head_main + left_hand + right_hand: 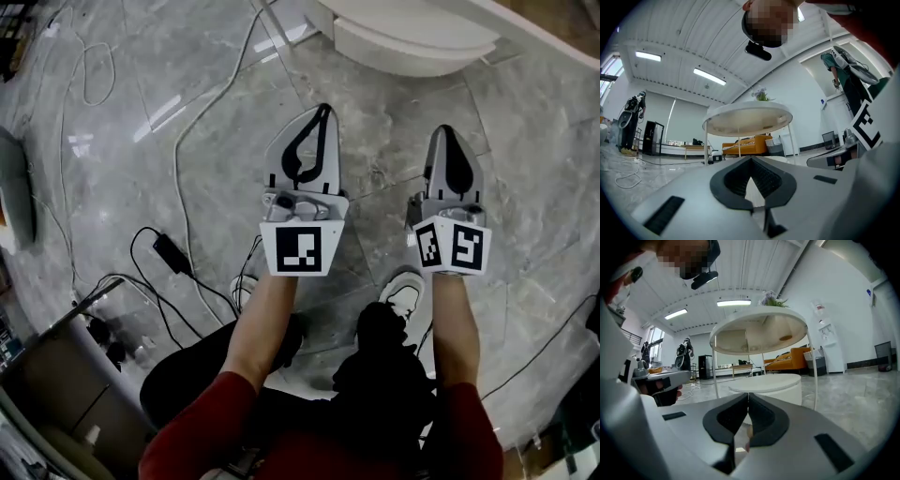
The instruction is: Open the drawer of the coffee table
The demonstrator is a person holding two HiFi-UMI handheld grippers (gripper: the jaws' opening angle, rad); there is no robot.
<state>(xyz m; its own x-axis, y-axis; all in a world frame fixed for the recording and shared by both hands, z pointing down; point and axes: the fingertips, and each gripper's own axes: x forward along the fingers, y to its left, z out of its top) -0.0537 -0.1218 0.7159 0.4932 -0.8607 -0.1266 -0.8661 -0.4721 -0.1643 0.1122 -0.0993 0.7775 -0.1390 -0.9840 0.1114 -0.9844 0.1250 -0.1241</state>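
The left gripper (324, 111) is closed, tips meeting with nothing between them, and it touches nothing. The right gripper (448, 131) is likewise closed and empty. Both hang over the marble floor (187, 112), near the white round coffee table (412, 42) ahead; its drawer cannot be made out. The left gripper's cube (302, 248) carries a black-and-white square marker.

Floor: grey marble-look floor (394, 122), glossy and veined, with light streaks at 11 o'clock.
Table: white round coffee table (412, 42) at 1 o'clock, smooth, satin.
Tongs: left tongs (324, 108) and right tongs (448, 129), matt grey plastic; black ribbed pads (764, 180).
Sleeves: dark red cloth sleeves (202, 422), matt.
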